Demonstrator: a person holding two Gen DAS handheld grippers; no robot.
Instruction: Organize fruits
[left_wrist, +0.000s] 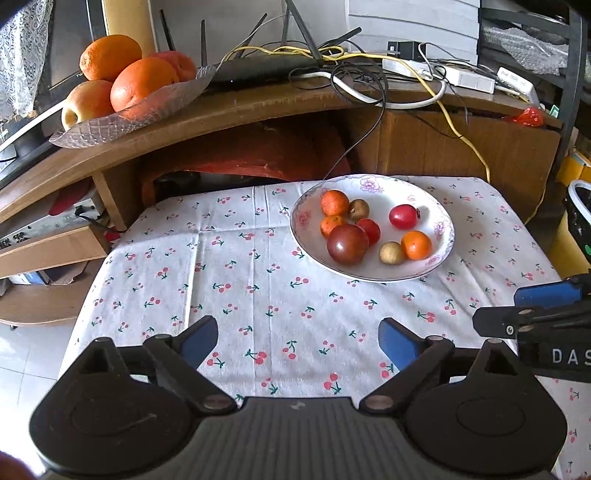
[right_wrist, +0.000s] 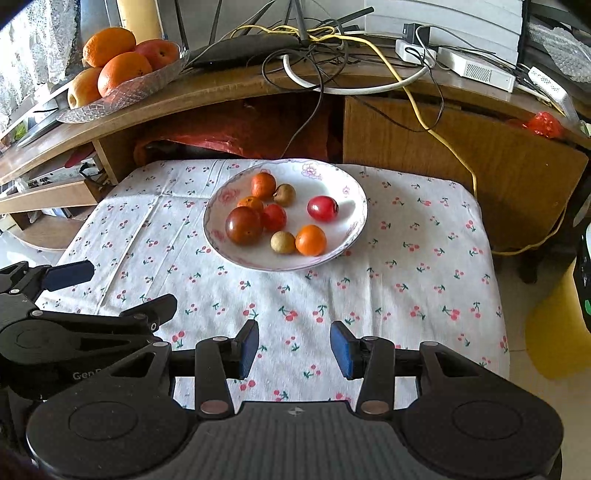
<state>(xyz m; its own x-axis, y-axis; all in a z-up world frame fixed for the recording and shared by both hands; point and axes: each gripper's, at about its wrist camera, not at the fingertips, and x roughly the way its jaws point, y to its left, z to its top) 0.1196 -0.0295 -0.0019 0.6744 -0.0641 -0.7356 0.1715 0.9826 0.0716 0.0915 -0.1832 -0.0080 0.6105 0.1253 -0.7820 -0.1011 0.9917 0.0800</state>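
Sitting in white floral-rimmed plate (right_wrist: 334, 176) on cherry-print tablecloth (right_wrist: 406, 288): eight small fruits. Lying at plate's near-left, dark red-brown tomato (right_wrist: 243, 225), biggest of the lot, touching a small red tomato (right_wrist: 275, 217) and a small orange (right_wrist: 250, 202) behind it. Sitting further back, another small orange (right_wrist: 263, 185) w/ a brownish round fruit (right_wrist: 284, 194) just beside it. Resting apart toward plate's right, a shiny red tomato (right_wrist: 323, 208). Lying at near edge, a pale tan round fruit (right_wrist: 283, 242) touching a third small orange (right_wrist: 311, 240).

Hovering over tablecloth nearer the camera than the plate, left hand-held gripper (left_wrist: 298, 341) w/ blue pads spread wide, holding nothing. Hanging alongside it, right hand-held gripper (right_wrist: 294, 347), also parted, narrower gap, nothing between pads. Both well apart from plate.

Standing behind the clothed surface, a curved wooden desk (right_wrist: 229, 92). Resting on its left end, a cut-glass dish (right_wrist: 122, 98) carrying large oranges (right_wrist: 123, 72) and apples (right_wrist: 157, 51). Sprawling across desk mid-to-right, black router (left_wrist: 258, 66), tangle of black, white & yellow cables (right_wrist: 417, 99), white power strip (right_wrist: 476, 68). Lying at desk's far right, something red and crumpled (right_wrist: 545, 123), can't tell what.
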